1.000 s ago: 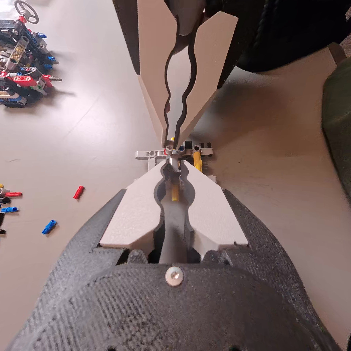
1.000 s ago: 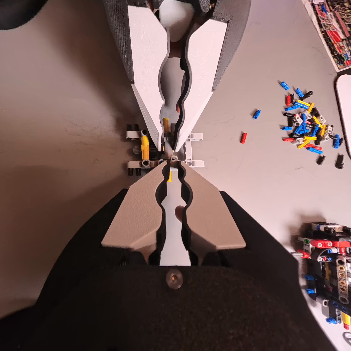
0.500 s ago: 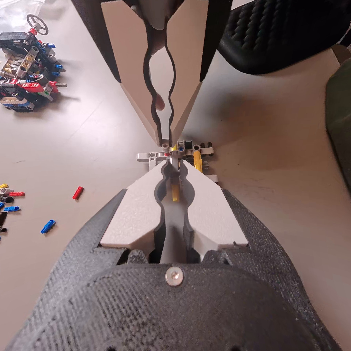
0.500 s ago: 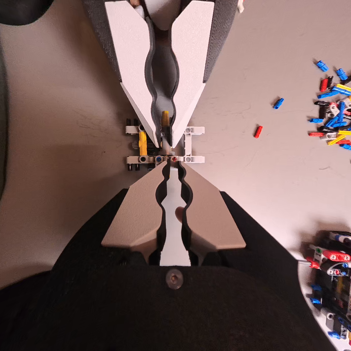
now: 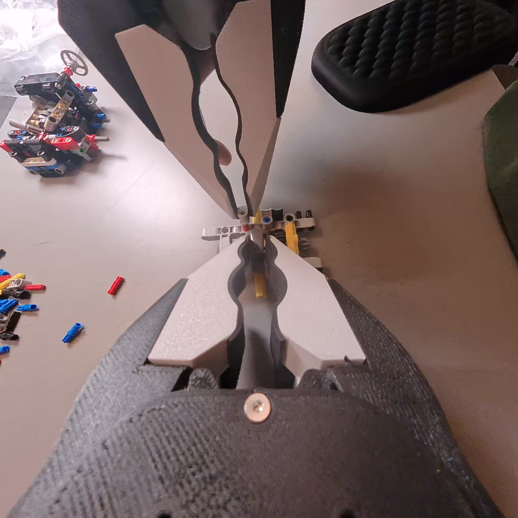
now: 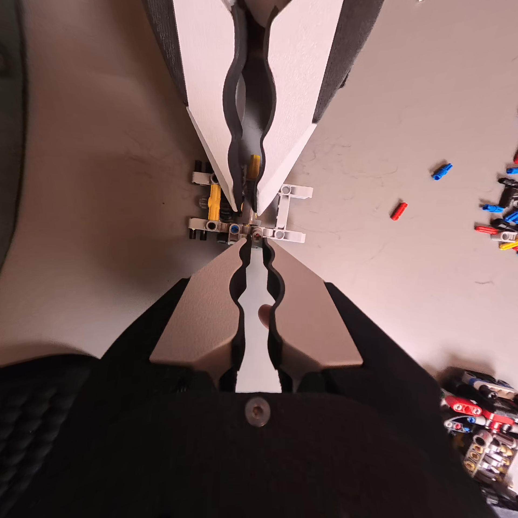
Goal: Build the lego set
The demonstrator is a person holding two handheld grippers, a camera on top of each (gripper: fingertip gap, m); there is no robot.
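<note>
A small lego assembly, a light grey frame with yellow and black parts, lies on the beige table. My left gripper is shut on the assembly's middle shaft, and a yellow axle shows between its fingers. My right gripper comes in from the opposite side, shut on a small grey connector held against the frame's beam beside a red axle end. The right wrist view shows my right gripper, the connector, the assembly and my left gripper.
A larger built model stands at the far left and shows in the right wrist view. Loose pins lie in a pile, with a red pin and a blue pin apart. A black padded chair part overhangs the far right.
My right gripper has swung round and drawn closer to the assembly, its tips staying at the frame's beam. My left gripper keeps its hold and has not moved.
</note>
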